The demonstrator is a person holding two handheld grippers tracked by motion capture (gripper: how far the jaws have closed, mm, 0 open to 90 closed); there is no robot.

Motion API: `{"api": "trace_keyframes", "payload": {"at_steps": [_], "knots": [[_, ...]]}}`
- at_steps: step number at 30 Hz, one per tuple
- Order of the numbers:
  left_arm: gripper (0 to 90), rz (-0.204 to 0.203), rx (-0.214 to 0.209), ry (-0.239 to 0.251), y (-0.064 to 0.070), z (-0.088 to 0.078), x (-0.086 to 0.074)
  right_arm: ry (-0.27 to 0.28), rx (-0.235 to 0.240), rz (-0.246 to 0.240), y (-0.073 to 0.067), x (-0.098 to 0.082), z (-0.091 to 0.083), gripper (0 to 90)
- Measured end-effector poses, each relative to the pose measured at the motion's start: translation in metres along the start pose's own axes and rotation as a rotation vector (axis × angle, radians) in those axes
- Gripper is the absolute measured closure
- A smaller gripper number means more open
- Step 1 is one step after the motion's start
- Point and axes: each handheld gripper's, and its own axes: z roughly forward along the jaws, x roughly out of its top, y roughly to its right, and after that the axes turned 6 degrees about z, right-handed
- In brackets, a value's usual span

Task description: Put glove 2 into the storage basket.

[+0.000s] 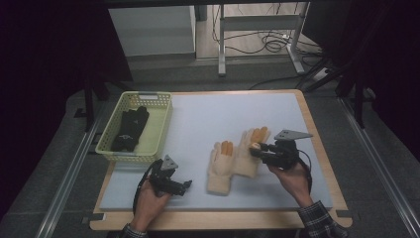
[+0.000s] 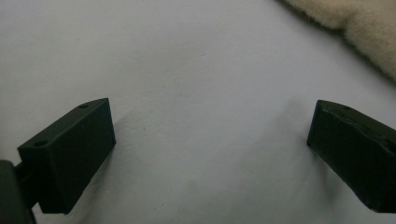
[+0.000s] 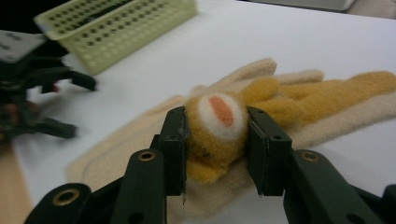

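Gloves [image 1: 236,159] of cream fleece with orange-yellow animal trim lie side by side on the pale mat of the surface [image 1: 208,119], right of centre and toward its near edge, cuffs pointing to that edge. The right tool [image 1: 256,147] is clamped on the plush animal head [image 3: 217,122] sewn to the right-hand glove [image 3: 327,100]; in the right gripper view both pads press into the sides of the head, and the glove body rests on the mat beneath. The left tool [image 2: 210,140] stands with its jaws wide apart and nothing between them, low over the mat near the near-left corner, a cream cuff [image 2: 348,21] just beyond it. A yellow-green basket [image 1: 163,126] sits at the left edge and holds a black glove [image 1: 130,128]. The step in hand appears to be lifting the trimmed glove toward the basket. To do it well, keep the clamp steady, since the head is soft and may slip out under the hanging weight. Lift straight up until the cuff clears the neighbouring glove, which it touches, so the second one is not dragged. Carry it level across the mat, lower it well inside the basket rim, and only then part the jaws. The left tool can steady the remaining glove if it shifts.
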Motion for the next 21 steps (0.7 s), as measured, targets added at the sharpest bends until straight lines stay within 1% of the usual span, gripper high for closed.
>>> {"api": "trace_keyframes", "payload": {"at_steps": [1,2,5,6,7,8,9,10,13,15,16,18,19,20,21], "knots": [[1.2,-0.002,0.000,0.000,0.000,0.000,0.000,0.000,0.015,-0.005,-0.006,0.000,0.004,60.9],[1.2,-0.003,-0.001,0.000,0.000,0.000,0.000,-0.005,0.039,-0.012,-0.016,0.000,0.009,60.9],[1.2,0.001,0.001,0.000,0.000,0.000,0.000,-0.022,0.073,-0.028,-0.032,-0.001,0.021,60.8],[1.2,0.000,0.000,0.000,0.000,0.000,0.000,-0.035,0.097,-0.038,-0.041,-0.002,0.031,60.7],[1.2,0.001,0.000,0.000,0.000,0.000,0.000,-0.037,0.105,-0.041,-0.044,-0.003,0.035,60.7],[1.2,0.001,0.000,0.000,0.000,0.000,0.000,-0.037,0.105,-0.041,-0.044,-0.003,0.035,60.7],[1.2,0.000,0.000,0.000,0.000,0.000,0.000,-0.044,0.114,-0.043,-0.048,-0.003,0.040,60.7],[1.2,-0.002,0.000,0.000,0.000,0.000,0.000,-0.054,0.125,-0.048,-0.053,-0.005,0.049,60.6],[1.2,-0.002,-0.001,0.000,0.000,0.000,0.000,-0.071,0.127,-0.053,-0.057,-0.011,0.062,60.6],[1.2,0.000,-0.001,-0.001,0.000,0.000,0.000,-0.070,0.130,-0.055,-0.057,-0.012,0.064,60.5],[1.2,0.001,-0.001,-0.002,0.000,0.000,0.000,-0.069,0.124,-0.065,-0.057,-0.017,0.071,60.2],[1.2,-0.002,0.000,0.001,0.000,0.000,0.000,-0.072,0.116,-0.070,-0.056,-0.019,0.073,59.7],[1.2,-0.002,-0.001,0.001,0.000,0.000,0.000,-0.079,0.105,-0.076,-0.056,-0.021,0.076,59.0],[1.2,-0.002,0.000,0.001,0.000,0.000,0.000,-0.091,0.075,-0.102,-0.054,-0.025,0.081,56.5],[1.2,-0.002,0.000,0.001,0.000,0.000,0.000,-0.091,0.075,-0.102,-0.054,-0.025,0.081,56.5]]}}
